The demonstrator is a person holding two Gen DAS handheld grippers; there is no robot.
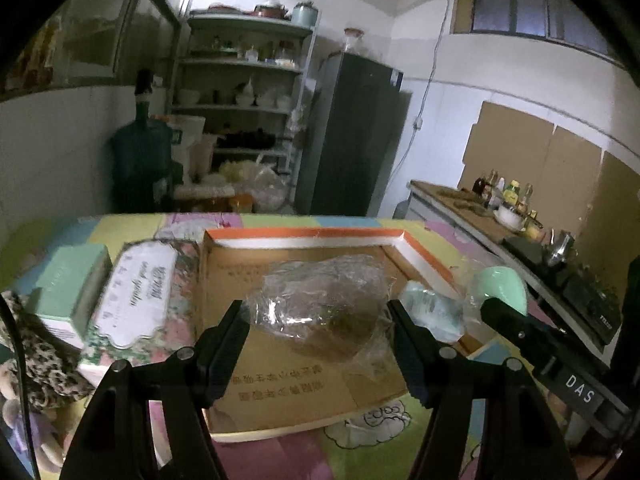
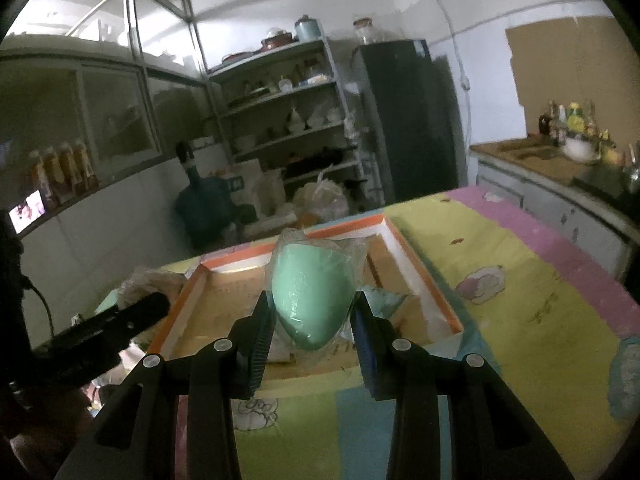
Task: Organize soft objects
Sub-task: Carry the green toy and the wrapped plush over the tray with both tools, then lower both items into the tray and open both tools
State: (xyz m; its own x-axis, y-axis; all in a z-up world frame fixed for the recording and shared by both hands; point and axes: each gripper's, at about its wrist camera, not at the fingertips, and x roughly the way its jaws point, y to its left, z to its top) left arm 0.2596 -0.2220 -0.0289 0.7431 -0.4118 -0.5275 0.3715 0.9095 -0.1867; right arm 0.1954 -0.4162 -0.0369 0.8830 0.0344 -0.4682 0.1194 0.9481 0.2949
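Observation:
My left gripper is shut on a clear plastic bag holding something brown, held over the shallow cardboard box with an orange and white rim. My right gripper is shut on a mint green egg-shaped soft object in clear wrap, held above the same box. That green object also shows at the right of the left wrist view. A pale blue wrapped packet lies in the box by its right wall.
On the table's patchwork cloth, left of the box, lie a floral tissue pack, a mint green box and a leopard-print cloth. Shelves, a dark fridge and a counter with bottles stand beyond.

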